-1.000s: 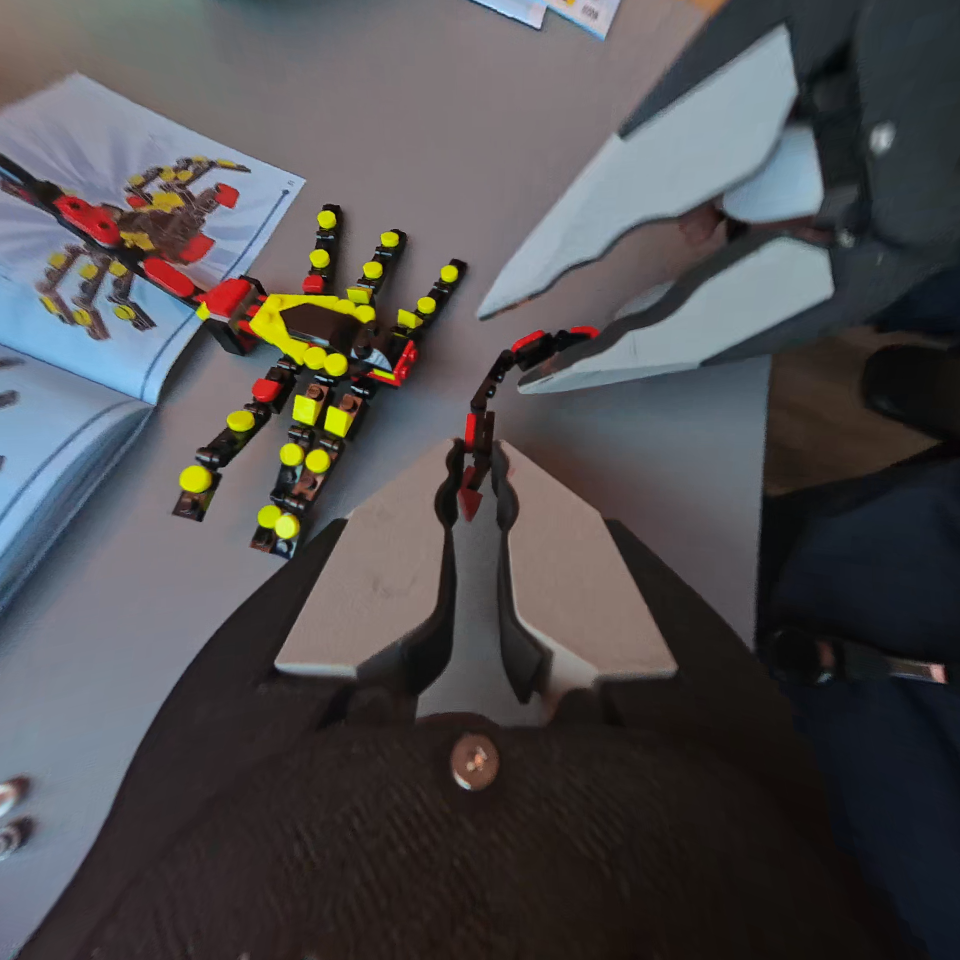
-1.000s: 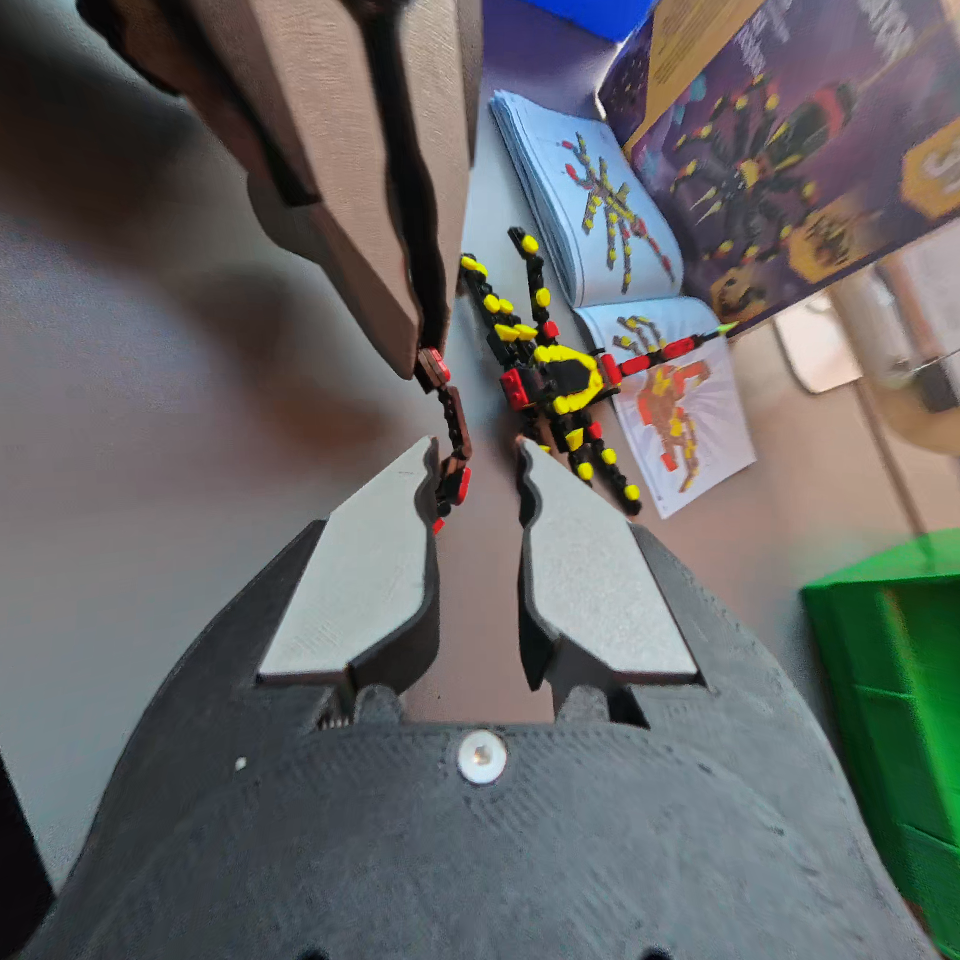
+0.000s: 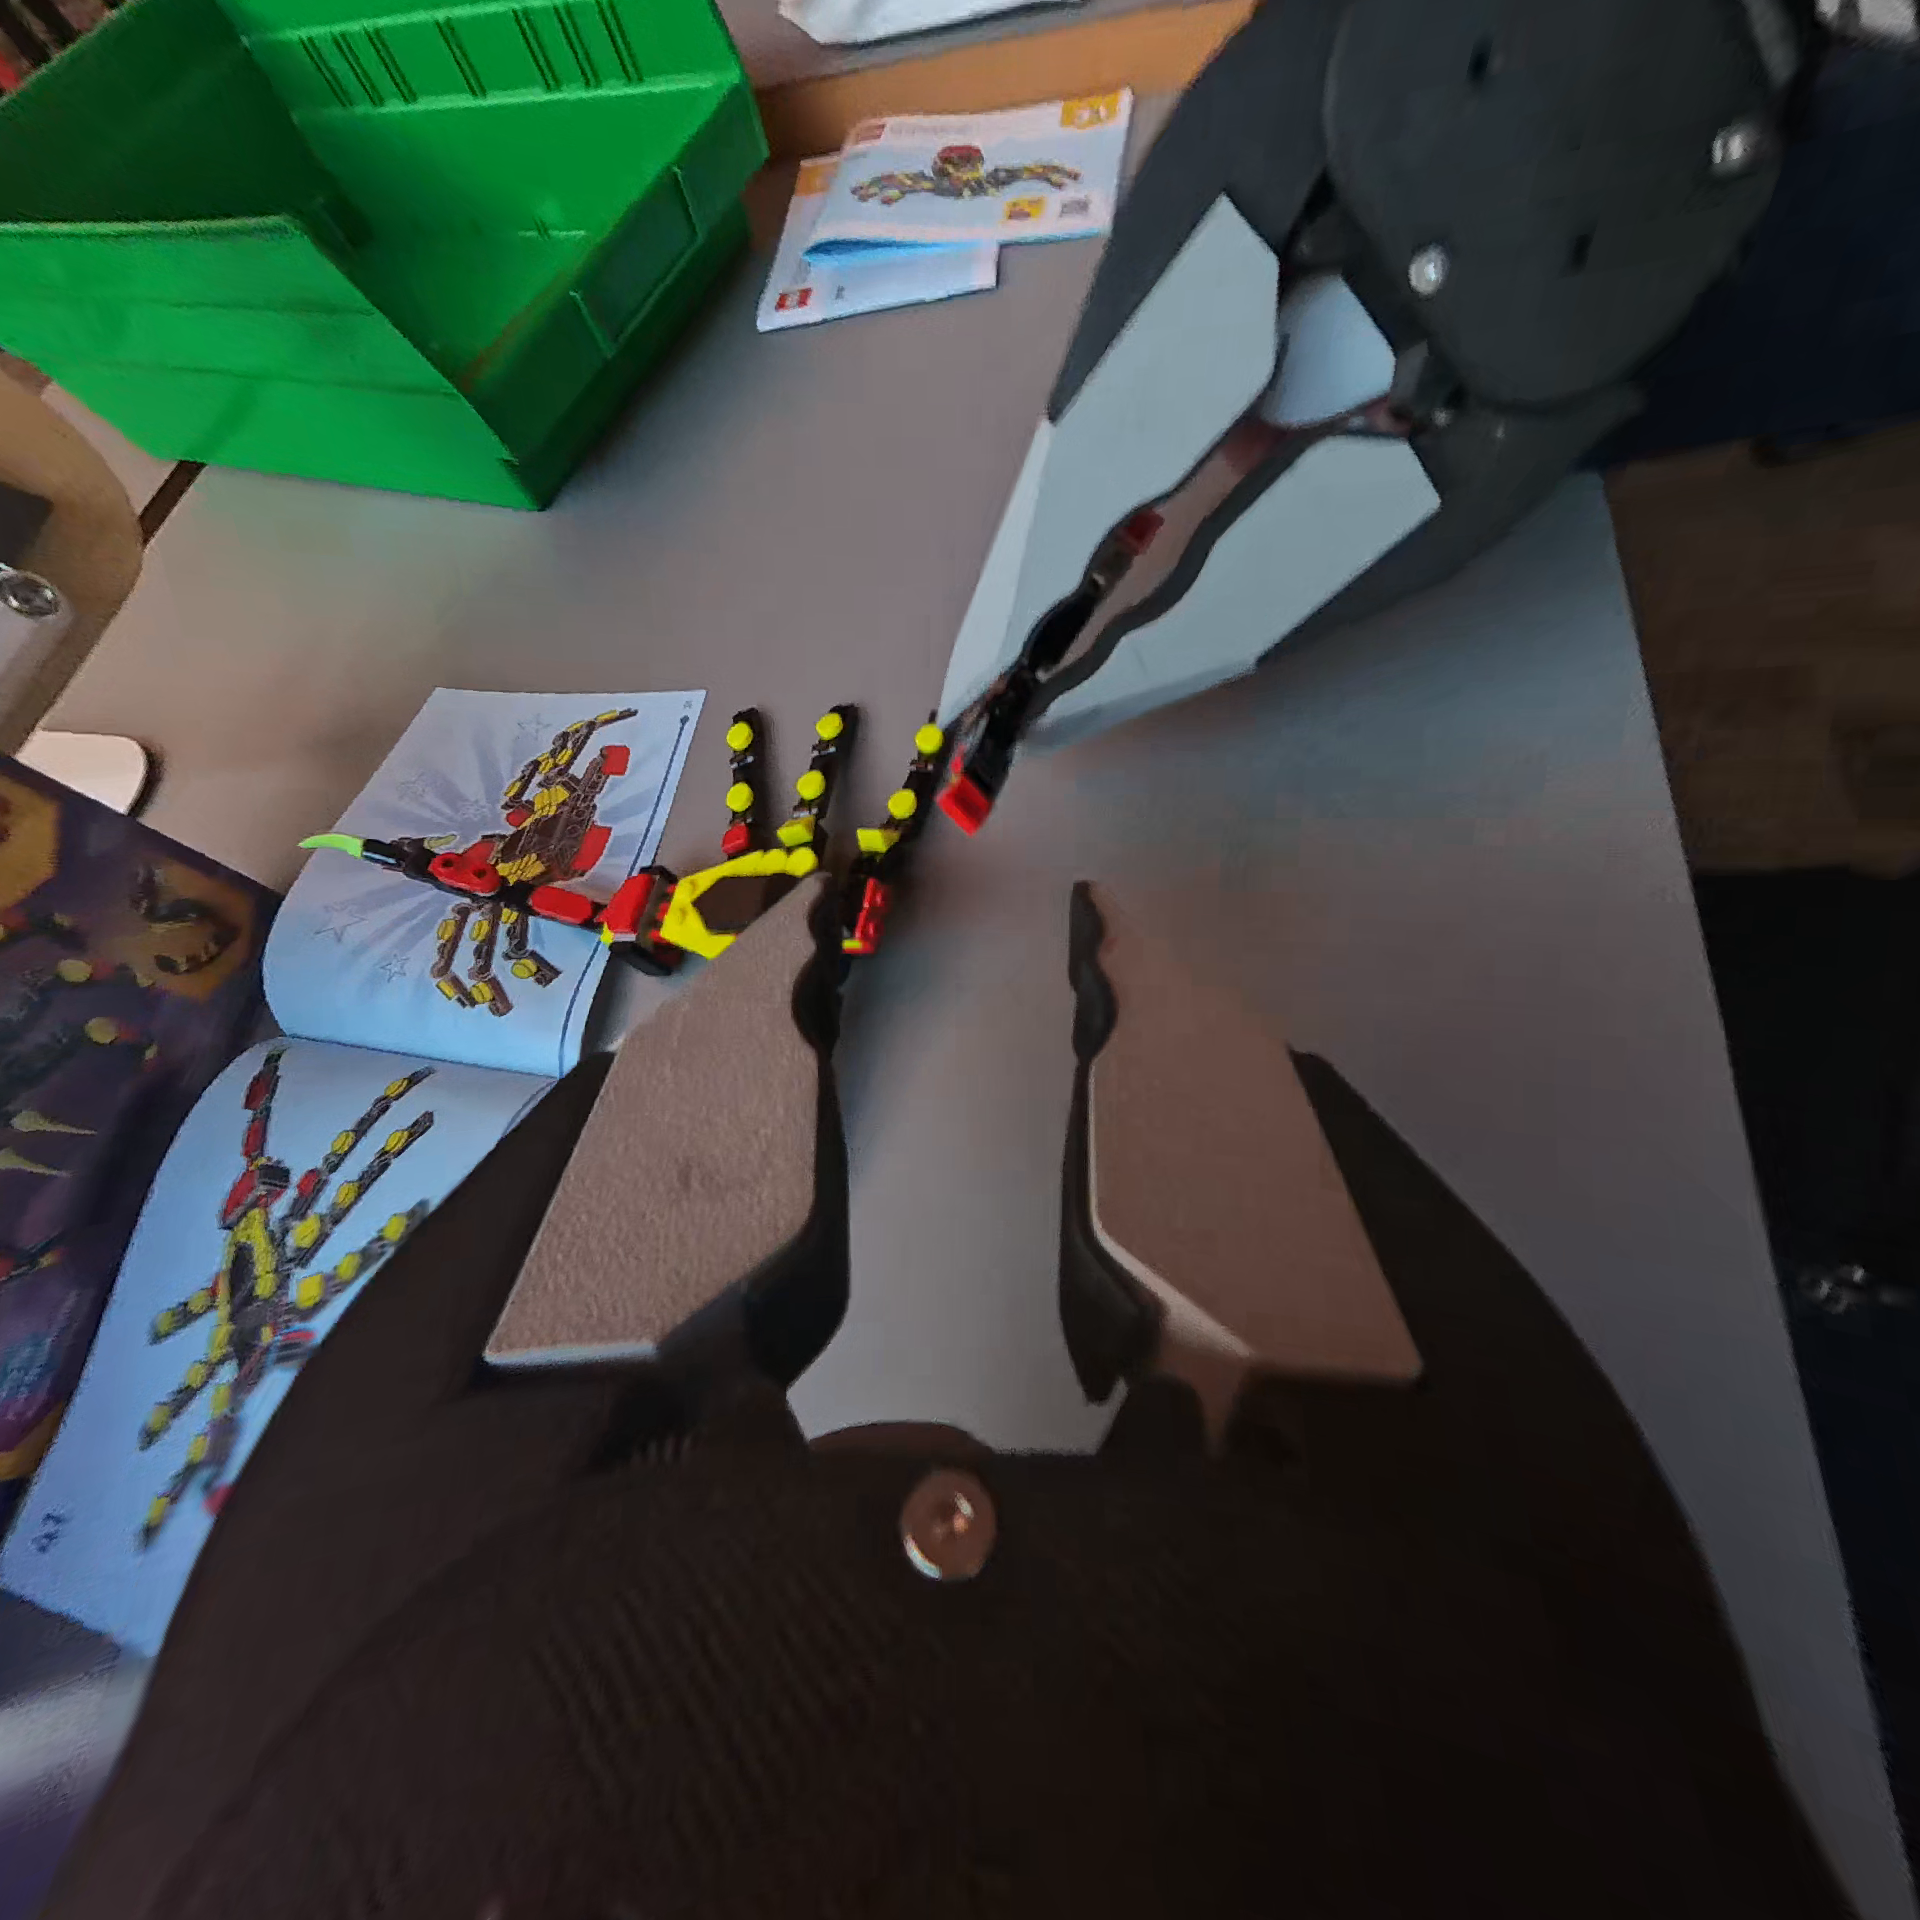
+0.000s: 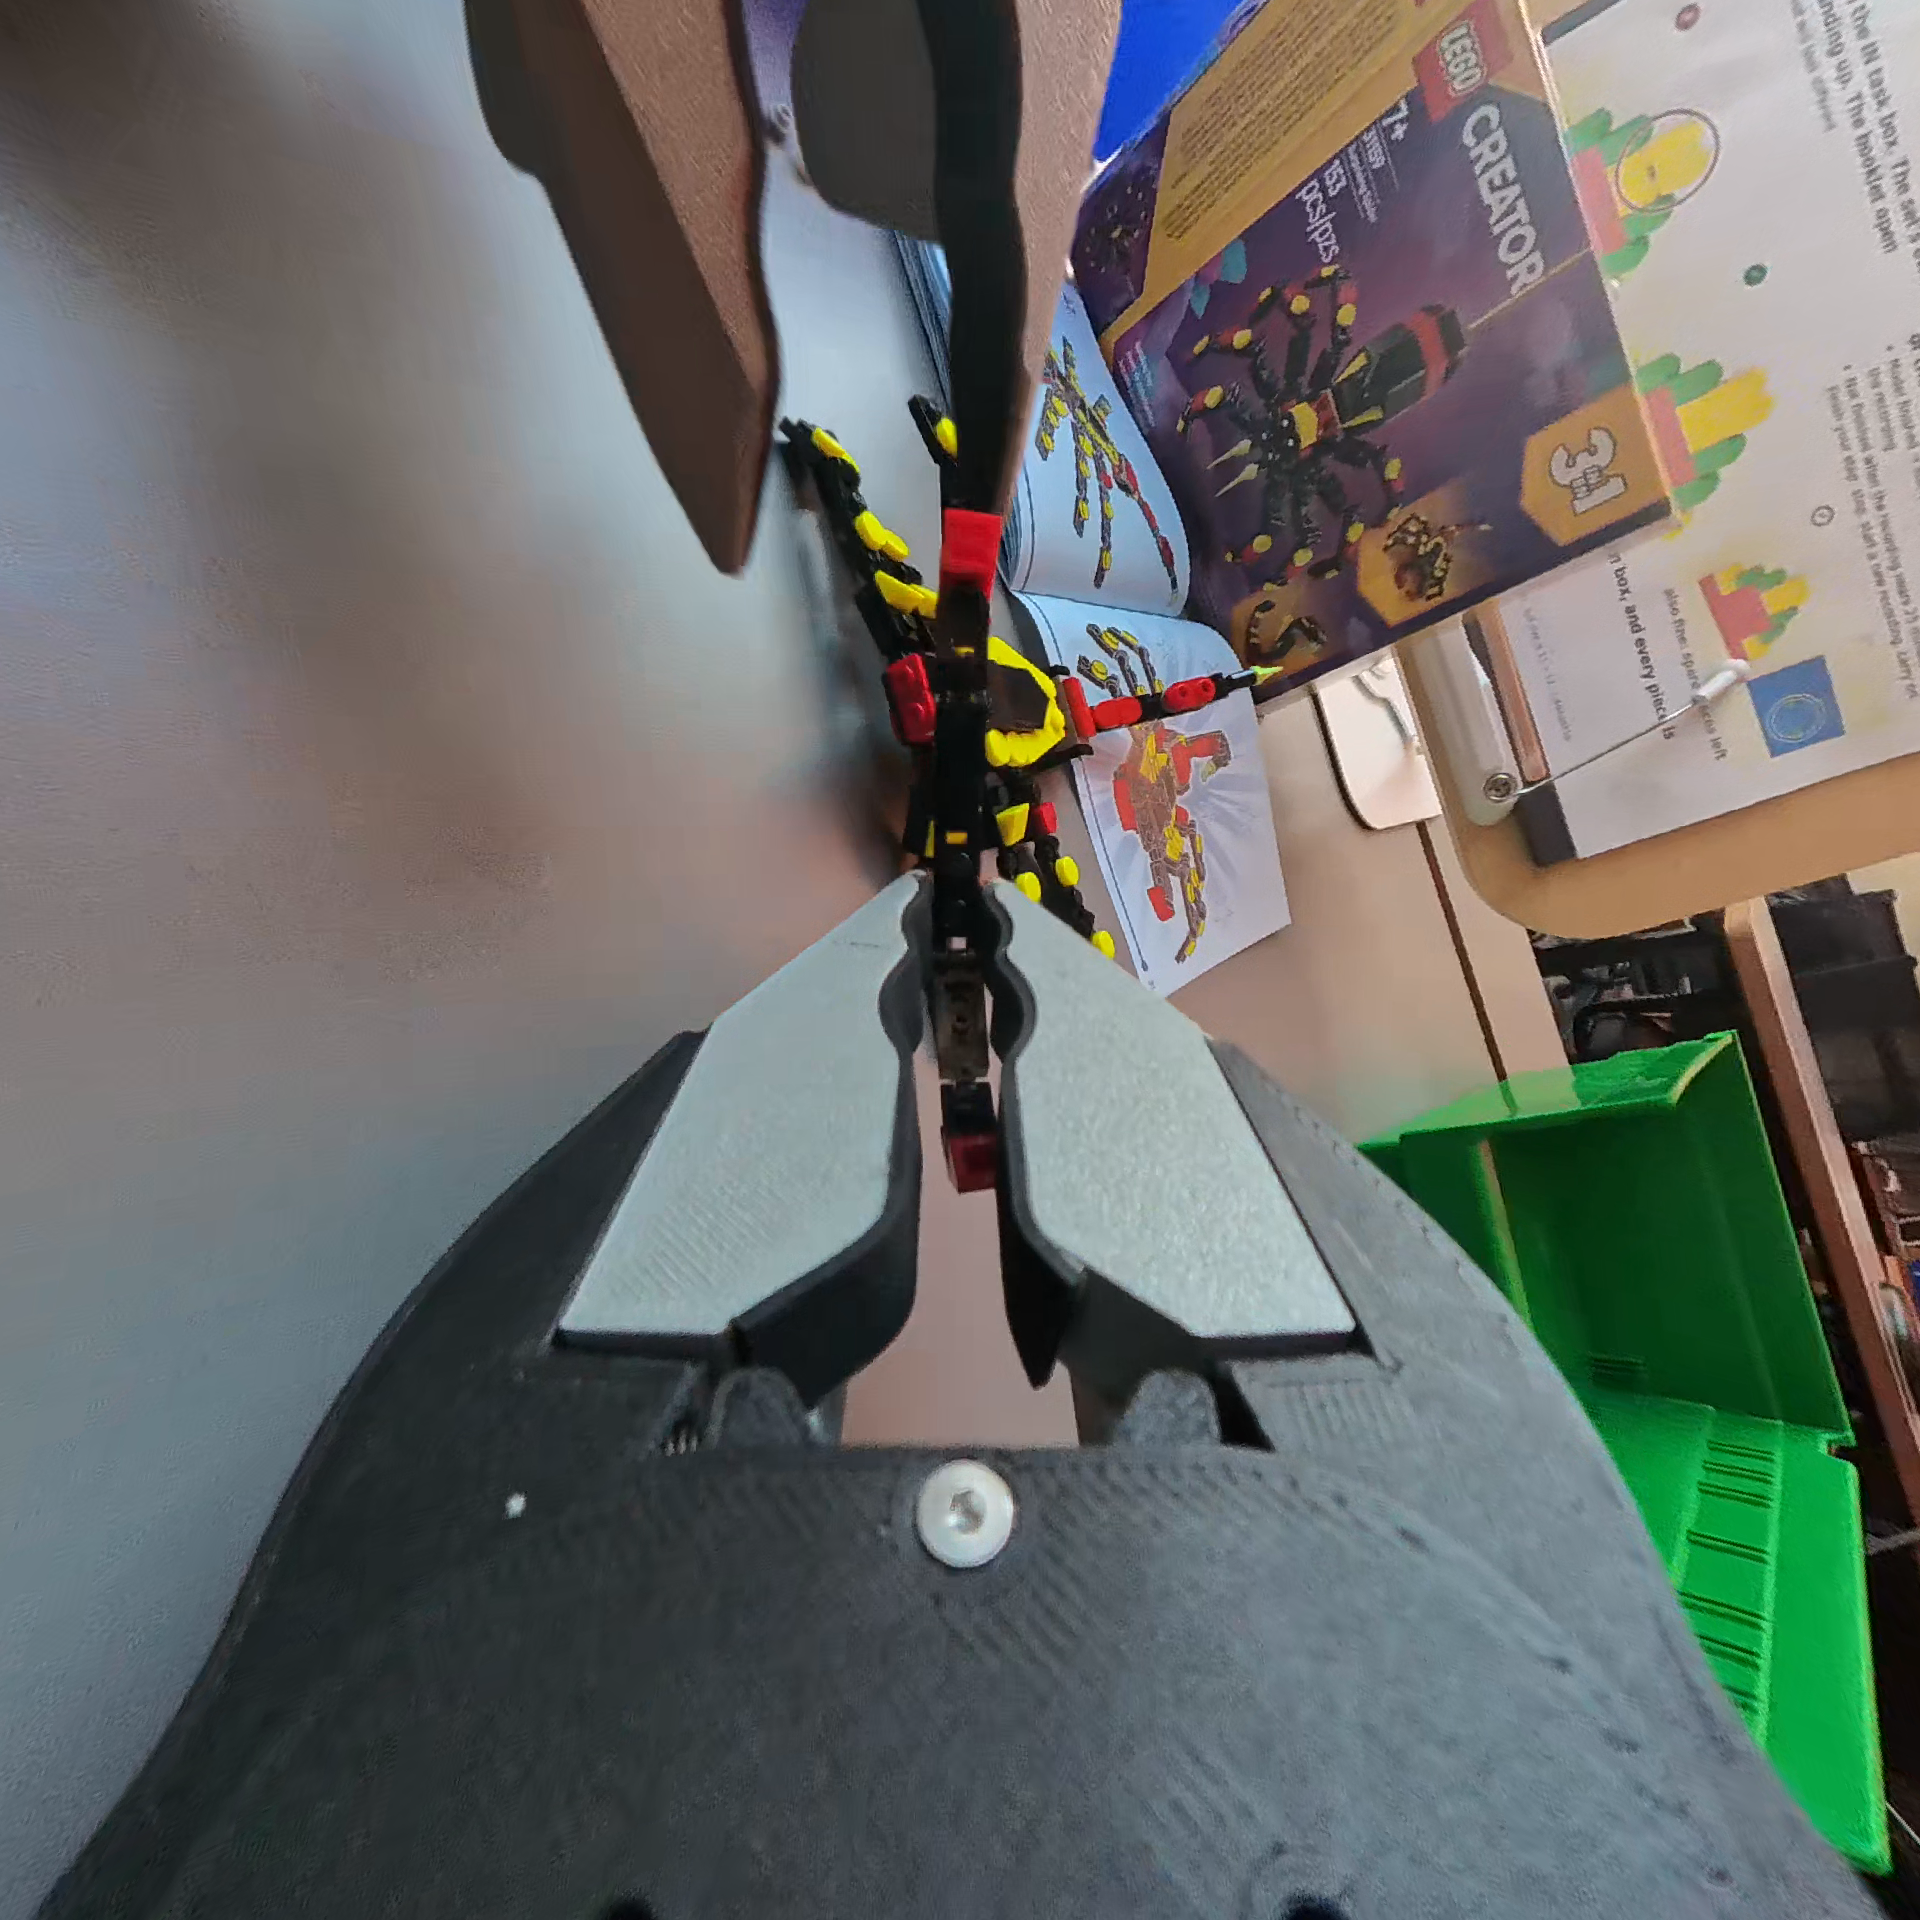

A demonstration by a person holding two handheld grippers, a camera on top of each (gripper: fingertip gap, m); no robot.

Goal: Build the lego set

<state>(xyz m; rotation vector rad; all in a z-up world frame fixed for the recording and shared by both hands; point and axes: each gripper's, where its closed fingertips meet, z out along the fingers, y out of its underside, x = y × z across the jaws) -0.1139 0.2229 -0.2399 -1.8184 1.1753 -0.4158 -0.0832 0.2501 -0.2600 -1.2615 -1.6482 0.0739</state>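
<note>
Here the right gripper [image 4: 958,914] was clamped on a black-and-red leg piece [image 4: 961,997], its red end reaching the lego spider [image 3: 800,842] on the grey table [image 3: 1351,883]. The left gripper [image 3: 951,935] hovered just beside the spider, jaws apart and empty. An open instruction booklet [image 3: 457,935] lay touching the spider; beyond the booklet stood a printed purple box [image 4: 1382,343], with green bins [image 3: 395,229] farther off.

Green bins [image 3: 436,260] on grey table [image 3: 727,540]; clipboard [image 4: 1714,416] propped behind.
</note>
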